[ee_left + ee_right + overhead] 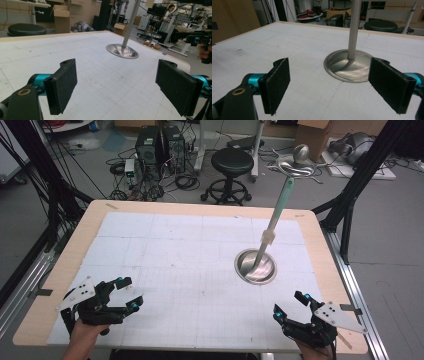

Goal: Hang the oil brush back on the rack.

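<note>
Steel base disc point(256, 266) with upright pole point(276, 215), ahead of both sets of fingers, well apart from each, left gripper point(126, 295) spread wide, holding nothing, right gripper point(289, 304) likewise spread, nearer the disc, table point(165, 245) beneath.

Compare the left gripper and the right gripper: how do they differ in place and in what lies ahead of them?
The left gripper sits at the table's near-left corner; the right gripper at the near-right. The metal stand's round base lies close ahead of the right gripper, but far off for the left. Both have jaws wide open, holding nothing.
</note>
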`<state>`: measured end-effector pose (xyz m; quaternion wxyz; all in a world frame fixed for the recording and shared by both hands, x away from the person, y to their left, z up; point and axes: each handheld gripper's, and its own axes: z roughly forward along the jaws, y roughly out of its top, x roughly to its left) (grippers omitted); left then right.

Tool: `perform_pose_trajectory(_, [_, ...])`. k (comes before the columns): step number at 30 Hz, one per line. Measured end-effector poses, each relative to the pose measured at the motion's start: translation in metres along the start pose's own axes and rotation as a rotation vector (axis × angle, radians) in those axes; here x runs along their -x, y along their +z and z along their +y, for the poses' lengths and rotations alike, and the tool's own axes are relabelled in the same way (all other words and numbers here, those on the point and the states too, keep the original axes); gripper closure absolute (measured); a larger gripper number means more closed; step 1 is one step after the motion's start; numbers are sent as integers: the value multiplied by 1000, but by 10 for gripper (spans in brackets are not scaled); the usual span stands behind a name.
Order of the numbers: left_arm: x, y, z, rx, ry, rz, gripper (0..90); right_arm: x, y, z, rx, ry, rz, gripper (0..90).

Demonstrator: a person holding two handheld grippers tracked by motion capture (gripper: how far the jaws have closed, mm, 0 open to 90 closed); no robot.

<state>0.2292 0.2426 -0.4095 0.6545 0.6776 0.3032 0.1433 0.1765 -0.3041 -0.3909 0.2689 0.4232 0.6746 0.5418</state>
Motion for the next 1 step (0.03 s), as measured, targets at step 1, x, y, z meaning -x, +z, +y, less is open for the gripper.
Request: perform_pose_trajectory(1, [0,0,0,0,-3,1,179,1,0,0,-4,2,-3,167])
